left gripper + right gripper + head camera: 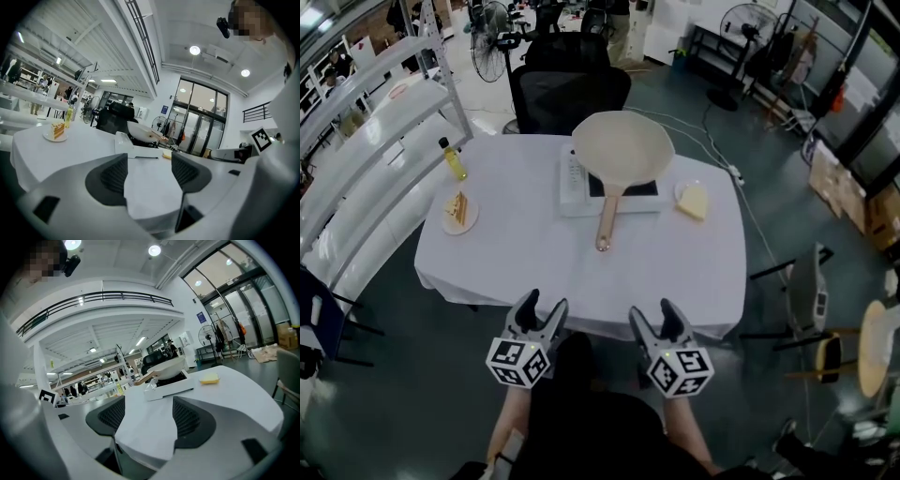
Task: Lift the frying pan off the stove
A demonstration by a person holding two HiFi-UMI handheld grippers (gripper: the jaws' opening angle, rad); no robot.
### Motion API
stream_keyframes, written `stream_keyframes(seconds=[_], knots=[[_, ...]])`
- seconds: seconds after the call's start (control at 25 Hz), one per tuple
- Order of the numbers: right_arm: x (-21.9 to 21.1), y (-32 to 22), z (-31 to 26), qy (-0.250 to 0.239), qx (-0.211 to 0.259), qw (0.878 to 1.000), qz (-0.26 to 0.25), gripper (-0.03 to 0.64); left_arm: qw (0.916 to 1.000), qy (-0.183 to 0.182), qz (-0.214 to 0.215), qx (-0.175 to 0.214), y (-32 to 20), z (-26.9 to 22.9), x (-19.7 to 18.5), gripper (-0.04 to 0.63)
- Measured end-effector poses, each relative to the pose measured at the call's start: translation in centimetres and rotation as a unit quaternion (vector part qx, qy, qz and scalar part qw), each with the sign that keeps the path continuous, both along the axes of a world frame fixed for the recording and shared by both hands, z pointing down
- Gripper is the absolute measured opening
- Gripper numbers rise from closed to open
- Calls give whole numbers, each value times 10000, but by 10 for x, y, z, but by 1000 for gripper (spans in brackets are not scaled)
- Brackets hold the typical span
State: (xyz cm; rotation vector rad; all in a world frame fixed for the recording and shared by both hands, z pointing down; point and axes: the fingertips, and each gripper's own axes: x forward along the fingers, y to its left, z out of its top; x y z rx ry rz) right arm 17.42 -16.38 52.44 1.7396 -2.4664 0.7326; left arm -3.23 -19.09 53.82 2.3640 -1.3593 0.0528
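round cream frying pan (pixel 622 148) | wooden handle (pixel 607 217) | flat white stove (pixel 577 193)

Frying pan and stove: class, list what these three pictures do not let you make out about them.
- Head view: the stove top beneath the frying pan is covered by the pan.
- Head view: the markings on the stove's control strip are too small to read.
- Both gripper views: the pan's inside is hidden by its own wall, because it is seen side-on.
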Motion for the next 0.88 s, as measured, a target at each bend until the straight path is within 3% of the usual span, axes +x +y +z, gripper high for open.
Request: stream_keyframes(seconds=[0.48,0.88], knots=[[10,-128,-25,-57,228,9992,310,293,9988,-13,427,234,-140,-29,20,276],[12,-194,-26,-91,134,9988,462,293,9970,126,757,17,-216,-27,29,276]])
